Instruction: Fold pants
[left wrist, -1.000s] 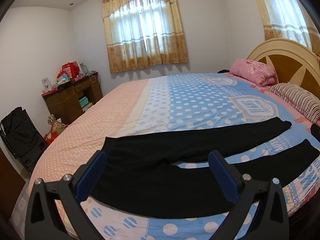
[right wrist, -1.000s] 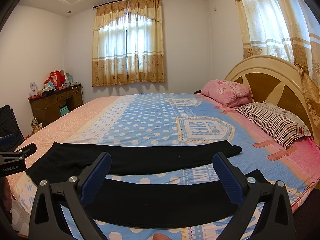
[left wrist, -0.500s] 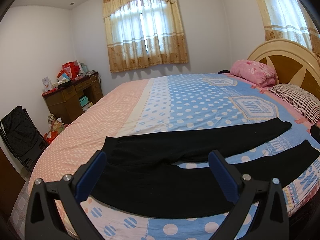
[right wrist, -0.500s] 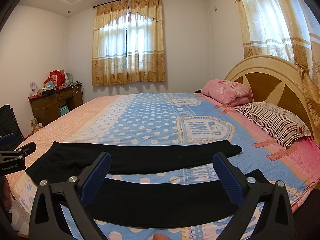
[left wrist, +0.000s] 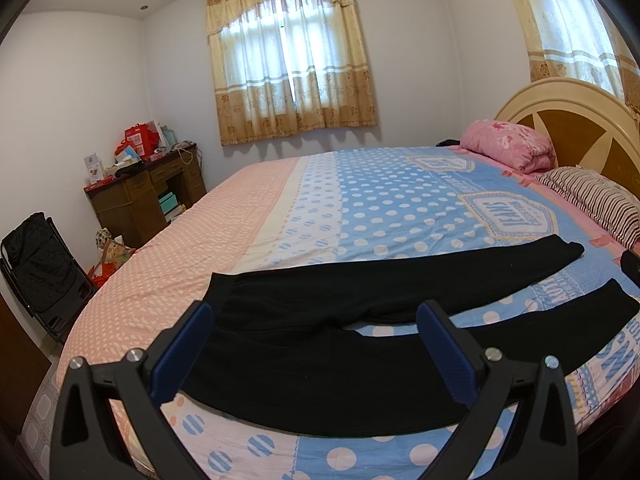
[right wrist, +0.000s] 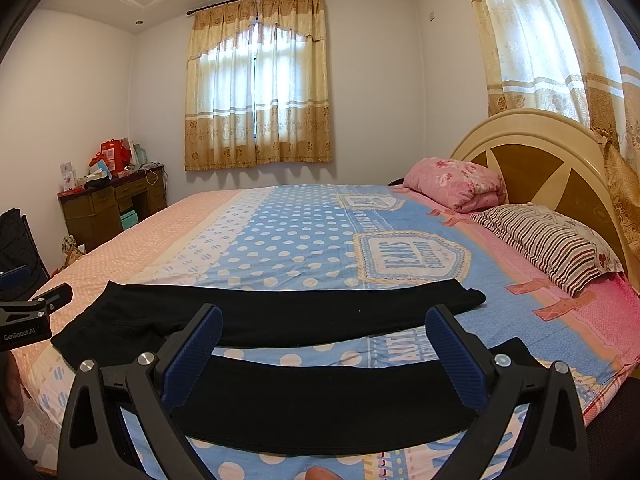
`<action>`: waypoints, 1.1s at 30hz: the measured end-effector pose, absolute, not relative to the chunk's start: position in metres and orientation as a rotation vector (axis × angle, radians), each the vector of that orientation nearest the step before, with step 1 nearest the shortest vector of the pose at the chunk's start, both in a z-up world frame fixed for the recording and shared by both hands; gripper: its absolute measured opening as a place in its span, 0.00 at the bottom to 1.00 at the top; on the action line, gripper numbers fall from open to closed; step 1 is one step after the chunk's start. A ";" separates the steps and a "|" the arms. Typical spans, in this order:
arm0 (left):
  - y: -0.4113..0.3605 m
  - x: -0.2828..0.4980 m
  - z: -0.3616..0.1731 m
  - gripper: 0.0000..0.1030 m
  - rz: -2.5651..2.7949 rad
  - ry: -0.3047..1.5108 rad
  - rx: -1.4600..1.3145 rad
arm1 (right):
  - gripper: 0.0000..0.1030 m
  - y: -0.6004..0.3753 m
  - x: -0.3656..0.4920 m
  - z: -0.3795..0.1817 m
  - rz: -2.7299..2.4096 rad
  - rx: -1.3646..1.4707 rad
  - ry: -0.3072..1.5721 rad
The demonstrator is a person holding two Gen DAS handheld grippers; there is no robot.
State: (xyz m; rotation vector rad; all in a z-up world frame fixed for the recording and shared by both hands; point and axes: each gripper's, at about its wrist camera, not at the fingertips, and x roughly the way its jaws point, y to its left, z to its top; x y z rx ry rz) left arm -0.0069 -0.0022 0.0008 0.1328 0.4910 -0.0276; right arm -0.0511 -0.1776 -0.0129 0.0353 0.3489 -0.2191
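Black pants lie flat across the near side of the bed, waistband to the left, both legs spread apart and running right. They also show in the right wrist view. My left gripper is open and empty, hovering above the waist and near leg. My right gripper is open and empty, above the near leg's middle. The left gripper's body shows at the left edge of the right wrist view.
The bed has a blue dotted and pink cover. A pink pillow and a striped pillow lie by the headboard. A cluttered wooden desk and a black folding chair stand at the left.
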 end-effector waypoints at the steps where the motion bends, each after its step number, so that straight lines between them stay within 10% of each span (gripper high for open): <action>1: -0.002 -0.007 0.001 1.00 -0.026 0.491 0.133 | 0.99 -0.178 -0.051 -0.013 -0.218 0.036 0.349; 33: 0.004 0.017 -0.028 1.00 -0.063 0.575 0.130 | 0.99 -0.180 -0.045 -0.026 -0.197 0.038 0.386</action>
